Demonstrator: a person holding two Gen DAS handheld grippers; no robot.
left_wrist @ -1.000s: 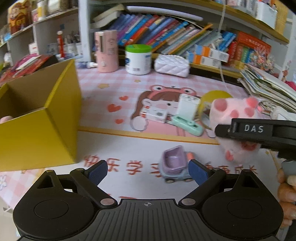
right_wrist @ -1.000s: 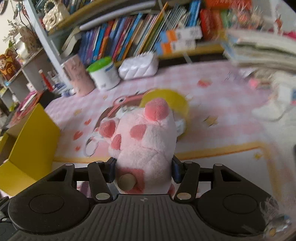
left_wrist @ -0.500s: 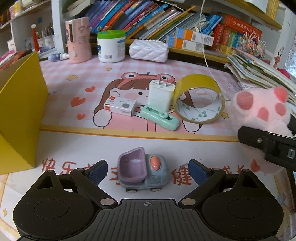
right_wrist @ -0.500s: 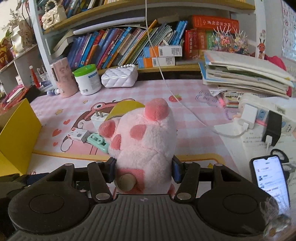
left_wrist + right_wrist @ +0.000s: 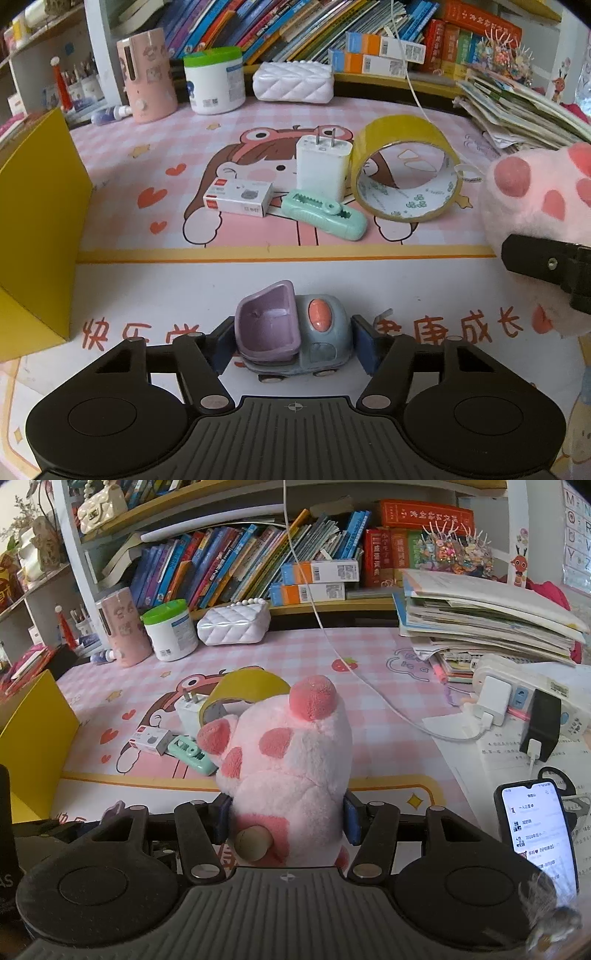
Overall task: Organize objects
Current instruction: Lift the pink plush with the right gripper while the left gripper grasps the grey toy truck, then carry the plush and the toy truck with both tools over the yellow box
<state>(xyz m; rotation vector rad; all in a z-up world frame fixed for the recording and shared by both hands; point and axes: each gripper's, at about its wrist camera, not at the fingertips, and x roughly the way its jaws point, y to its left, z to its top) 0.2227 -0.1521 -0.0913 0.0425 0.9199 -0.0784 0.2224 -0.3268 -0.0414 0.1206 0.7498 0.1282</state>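
Currently, status by item:
Left gripper [image 5: 294, 345]: fingers set on either side of the toy truck [image 5: 291, 332], blue pads at its flanks; contact cannot be confirmed.
Toy truck: on the table [image 5: 369, 284], purple bed, grey cab, wheels down.
Right gripper [image 5: 286, 821]: fingers clamped on the pink plush paw [image 5: 284, 768], held upright.
Yellow box [image 5: 37, 236]: left table edge, open.
Table centre: charger plug [image 5: 322, 168], tape roll [image 5: 404, 173], small white carton [image 5: 238, 195], mint utility knife [image 5: 324, 214], grouped close together.

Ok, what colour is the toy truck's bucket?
Lilac purple; the toy truck has a grey-blue cab with a coral button. Left wrist view shows it best.
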